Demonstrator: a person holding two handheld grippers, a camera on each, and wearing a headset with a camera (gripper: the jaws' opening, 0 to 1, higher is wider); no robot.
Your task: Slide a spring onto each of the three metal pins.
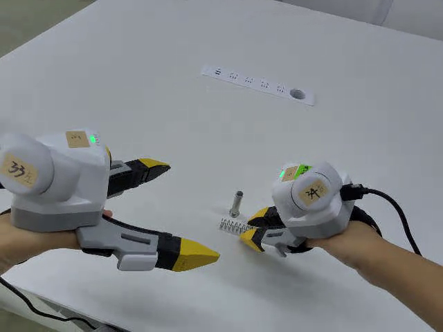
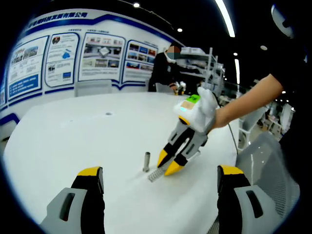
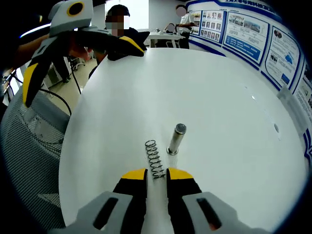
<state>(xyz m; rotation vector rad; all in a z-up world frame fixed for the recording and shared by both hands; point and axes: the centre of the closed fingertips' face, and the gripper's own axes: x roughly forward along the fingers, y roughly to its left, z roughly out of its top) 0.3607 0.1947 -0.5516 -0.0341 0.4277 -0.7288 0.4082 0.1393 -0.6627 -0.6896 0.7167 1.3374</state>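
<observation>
Two grippers above a white table (image 1: 138, 83).

Right gripper (image 1: 254, 228): clenched on one end of a spring (image 1: 232, 225), yellow tips almost together with the coils pinched between them. Holds low, just over the tabletop, tips pointing toward the person's left. From the right gripper view, pinches the near end of the spring (image 3: 154, 158) while the rest runs forward and a little left, lying on or just above the surface; cannot tell which.

One metal pin (image 1: 236, 203): stands upright on the table, just beside the free part of the spring, apart from the gripper tips. Carries nothing on its shaft. In the right gripper view, rises just right of the spring's far end (image 3: 176, 139).

Left gripper (image 1: 187, 211): released, jaws spread wide, nothing between them. Hovers well left of the pin and spring, tips aimed at them.

Farther back on the table: a white power strip (image 1: 257, 84), lying flat, well apart from the work. Behind the right gripper: a black cable (image 1: 394, 207) trailing off to the right.
</observation>
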